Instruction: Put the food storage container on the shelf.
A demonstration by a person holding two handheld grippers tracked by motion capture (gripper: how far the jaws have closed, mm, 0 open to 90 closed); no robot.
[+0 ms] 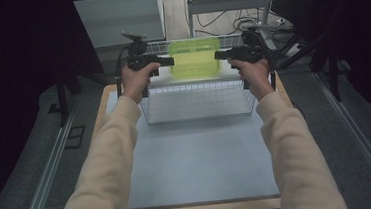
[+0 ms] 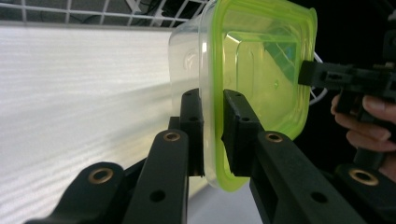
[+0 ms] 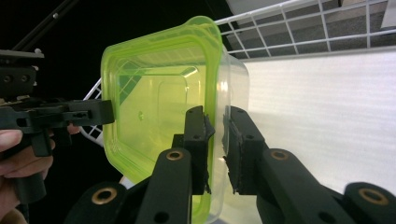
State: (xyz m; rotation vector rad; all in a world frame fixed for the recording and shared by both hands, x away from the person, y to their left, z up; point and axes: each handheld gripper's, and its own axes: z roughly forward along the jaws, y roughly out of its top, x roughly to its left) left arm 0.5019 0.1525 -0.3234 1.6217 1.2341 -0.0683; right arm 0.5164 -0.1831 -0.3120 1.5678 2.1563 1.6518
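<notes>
Presently, container: clear plastic box with green lid held in the air above the wire basket, lid face turned toward the person, box standing on edge rather than flat
left gripper: jaws pinched on the lid rim at the box's left side; in the left gripper view one pad sits on the clear wall side, the other on the green lid side, with the rim between them
right gripper: jaws pinched on the opposite rim; in the right gripper view the pads bracket the green edge the same way
basket: sits at the far end of the grey table mat, bare white floor showing, directly beneath the box
step in hand (judged): carrying the box with two hands, most likely lowering it into the basket
technique: keep both pinches even so the box does not swing about the line between the grips; move both hands together, same pace, same height
approach: bring the box down inside the wire walls, clear of the near and far rims, before any tilt toward flat
risk: grips are on a thin flexible rim only; squeezing unevenly could pop the lid or let the box pivot
release: open both grippers only once the box rests on the basket floor
</notes>
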